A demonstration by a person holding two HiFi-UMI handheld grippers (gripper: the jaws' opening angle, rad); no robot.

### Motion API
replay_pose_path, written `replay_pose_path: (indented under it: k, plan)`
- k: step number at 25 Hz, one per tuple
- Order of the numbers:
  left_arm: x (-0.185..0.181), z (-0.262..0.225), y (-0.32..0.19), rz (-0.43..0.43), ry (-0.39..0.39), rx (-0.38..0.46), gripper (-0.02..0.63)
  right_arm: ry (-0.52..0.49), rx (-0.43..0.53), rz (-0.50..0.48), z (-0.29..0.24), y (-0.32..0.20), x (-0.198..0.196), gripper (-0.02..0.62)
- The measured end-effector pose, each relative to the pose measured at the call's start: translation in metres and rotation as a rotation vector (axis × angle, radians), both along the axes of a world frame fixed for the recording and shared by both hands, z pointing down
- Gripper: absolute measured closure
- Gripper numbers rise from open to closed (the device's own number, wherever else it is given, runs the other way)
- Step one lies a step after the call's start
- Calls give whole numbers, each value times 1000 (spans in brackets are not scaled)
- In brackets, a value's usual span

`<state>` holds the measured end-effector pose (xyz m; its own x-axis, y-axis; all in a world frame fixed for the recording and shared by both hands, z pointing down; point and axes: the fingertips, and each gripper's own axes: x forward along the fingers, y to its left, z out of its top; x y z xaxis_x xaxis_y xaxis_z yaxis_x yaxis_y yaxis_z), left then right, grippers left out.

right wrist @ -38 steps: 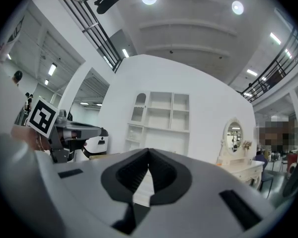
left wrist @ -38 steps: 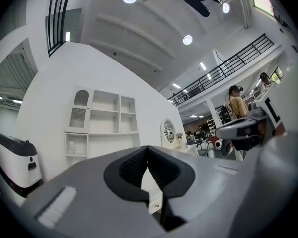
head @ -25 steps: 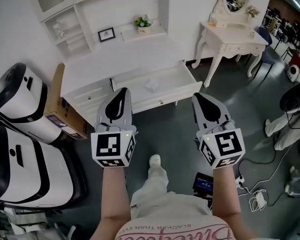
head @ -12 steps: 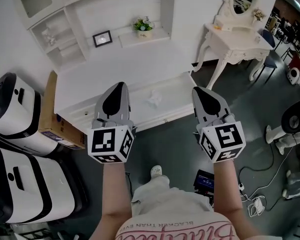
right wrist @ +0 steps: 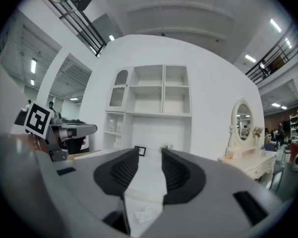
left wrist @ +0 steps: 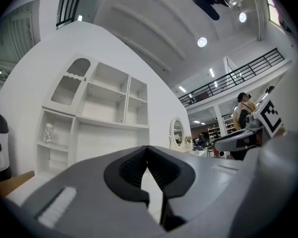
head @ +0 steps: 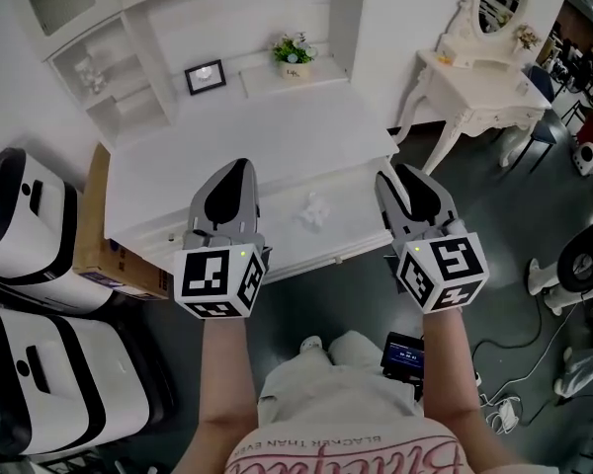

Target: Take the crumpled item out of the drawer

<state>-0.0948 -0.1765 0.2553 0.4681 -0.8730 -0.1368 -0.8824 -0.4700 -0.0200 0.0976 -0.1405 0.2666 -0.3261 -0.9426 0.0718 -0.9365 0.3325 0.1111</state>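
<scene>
A small white crumpled item [head: 313, 208] lies in the open drawer [head: 298, 261] of the white desk [head: 178, 166]. My left gripper [head: 236, 167] hangs over the drawer's left part, left of the item, its jaws shut with nothing in them [left wrist: 147, 148]. To the right of the item, my right gripper [head: 399, 172] is over the drawer's right end. Its jaws are opening, and a narrow gap with nothing in it shows between them [right wrist: 150, 155]. The right gripper view shows the crumpled item [right wrist: 141, 215] low down, beyond the jaws.
On the desk's back shelf stand a picture frame [head: 206, 75] and a potted plant [head: 293, 51]. A cardboard box [head: 103, 253] and white machines [head: 28, 233] crowd the left. A dressing table with a mirror [head: 482, 85] stands at the right. A black device [head: 405, 355] lies on the floor.
The person has stepped up to the desk, so both grippers now reach over the open drawer on either side of the crumpled item. The right jaws have parted a little.
</scene>
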Motion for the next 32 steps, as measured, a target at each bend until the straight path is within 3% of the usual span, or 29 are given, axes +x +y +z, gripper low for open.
replay_pose_path:
  k: [1, 8, 21, 32]
  plan:
    - [-1, 3, -4, -3, -2, -6, 598, -2, -6, -8, 2, -5, -1, 461]
    - [-6, 17, -34, -33, -6, -33, 598, 3, -29, -54, 14, -42, -9, 293]
    - [8, 40, -83, -105, -23, -79, 598, 24, -90, -135, 41, -113, 4, 287]
    - [14, 101, -123, -143, -57, -228, 598, 22, -301, -192, 130, -162, 6, 287]
